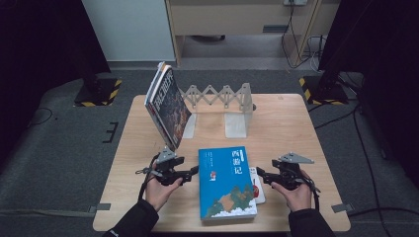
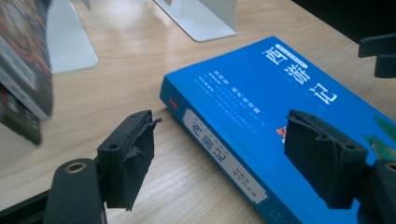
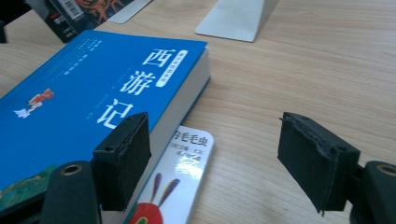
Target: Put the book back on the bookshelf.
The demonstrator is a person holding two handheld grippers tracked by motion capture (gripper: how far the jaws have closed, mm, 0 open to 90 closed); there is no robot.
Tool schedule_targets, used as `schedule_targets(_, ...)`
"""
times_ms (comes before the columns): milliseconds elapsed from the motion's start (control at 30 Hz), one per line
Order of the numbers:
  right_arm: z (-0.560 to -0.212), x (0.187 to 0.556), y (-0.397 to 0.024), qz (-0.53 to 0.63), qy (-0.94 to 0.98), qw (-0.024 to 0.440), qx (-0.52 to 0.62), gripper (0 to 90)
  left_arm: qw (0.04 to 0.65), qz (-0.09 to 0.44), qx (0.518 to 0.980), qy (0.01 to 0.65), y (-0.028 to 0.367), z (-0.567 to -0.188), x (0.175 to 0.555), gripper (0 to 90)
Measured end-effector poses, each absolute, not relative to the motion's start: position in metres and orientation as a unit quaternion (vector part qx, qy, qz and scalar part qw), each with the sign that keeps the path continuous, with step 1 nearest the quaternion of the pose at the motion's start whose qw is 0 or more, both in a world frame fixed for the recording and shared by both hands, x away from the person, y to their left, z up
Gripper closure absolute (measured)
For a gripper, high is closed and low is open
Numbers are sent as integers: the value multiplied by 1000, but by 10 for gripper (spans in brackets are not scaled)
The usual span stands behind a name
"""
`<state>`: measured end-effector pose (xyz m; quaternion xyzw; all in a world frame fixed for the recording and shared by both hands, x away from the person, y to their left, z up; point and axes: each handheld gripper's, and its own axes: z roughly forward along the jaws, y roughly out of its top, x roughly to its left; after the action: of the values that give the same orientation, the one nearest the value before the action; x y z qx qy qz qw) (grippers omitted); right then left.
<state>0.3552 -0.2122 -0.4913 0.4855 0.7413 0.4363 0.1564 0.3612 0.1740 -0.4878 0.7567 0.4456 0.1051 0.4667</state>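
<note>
The thick blue book (image 1: 228, 182), lying flat on the counter (image 1: 286, 123) between the left hand-held gripper (image 1: 193, 171) and right hand-held gripper (image 1: 261, 173), both with jaws apart and empty, appears stiff and fairly heavy; grip both long edges.

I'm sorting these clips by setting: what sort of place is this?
Probably a lab or studio recording bay: a small wooden table on grey carpet, dark curtains at both sides, hazard-striped stand bases, and loose cables across the floor.
</note>
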Motion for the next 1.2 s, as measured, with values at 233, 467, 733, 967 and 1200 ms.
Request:
schedule_targets(233,-495,353,-201,429,755,140,476,256,452,87,772,438,161,-502,360,218)
schedule_targets(467,-499,351,-187,425,765,120,468,275,450,54,778,435,150,-514,361,196)
schedule_targets(733,-504,351,-175,421,774,90,465,283,476,14,757,448,148,-527,364,112)
schedule_targets(967,-507,351,-168,426,773,69,465,283,493,-13,746,448,145,-536,365,70)
schedule_targets(1200,-509,351,-166,432,772,63,463,283,501,-28,737,452,144,-541,365,37)
